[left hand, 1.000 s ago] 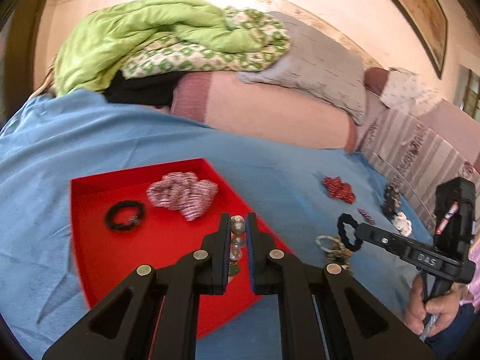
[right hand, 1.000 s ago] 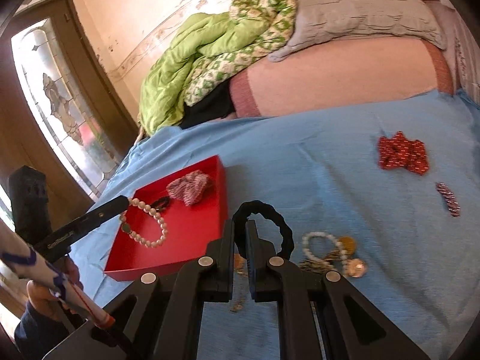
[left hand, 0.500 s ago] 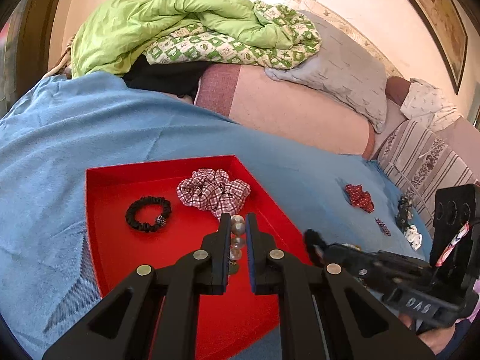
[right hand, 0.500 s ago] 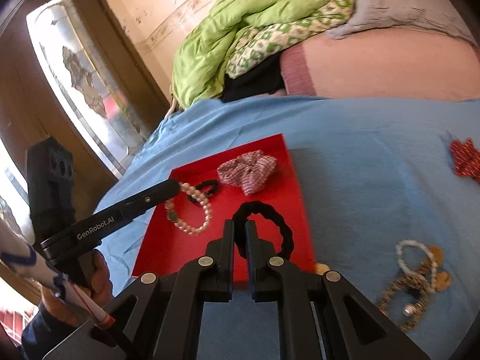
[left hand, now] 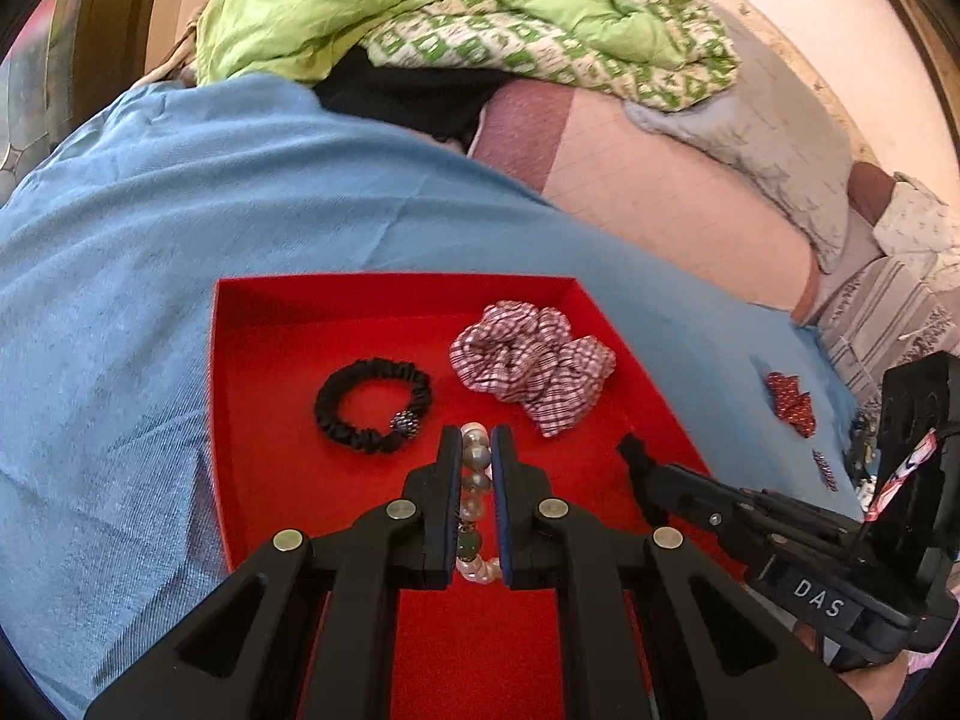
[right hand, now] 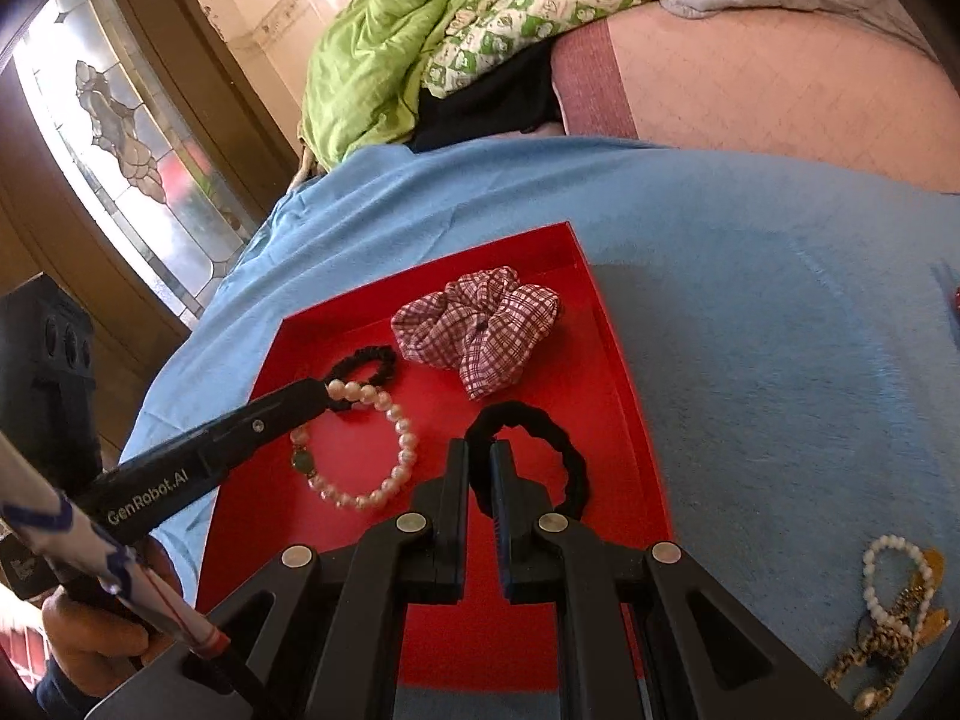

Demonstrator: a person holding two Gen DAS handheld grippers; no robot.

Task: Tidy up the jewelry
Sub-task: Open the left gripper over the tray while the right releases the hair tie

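A red tray (left hand: 336, 540) (right hand: 624, 360) lies on the blue bedsheet. In it are a black scrunchie with a bead (left hand: 372, 414) (right hand: 366, 360) and a red-white checked scrunchie (left hand: 534, 360) (right hand: 480, 324). My left gripper (left hand: 477, 450) (right hand: 318, 393) is shut on a pearl bracelet (left hand: 475, 462) (right hand: 384, 450), held over the tray. My right gripper (right hand: 479, 456) (left hand: 630, 450) is shut on a black wavy hair tie (right hand: 540, 450), also over the tray's right part.
A tangle of pearl and gold jewelry (right hand: 894, 606) lies on the sheet to the right of the tray. A red bow (left hand: 792, 402) and small clips lie farther right. Green blankets (left hand: 420, 6) and pillows are piled behind.
Both grippers have moved in over the red tray, the left with the pearl bracelet, the right with the black hair tie carried leftward from the loose jewelry pile.
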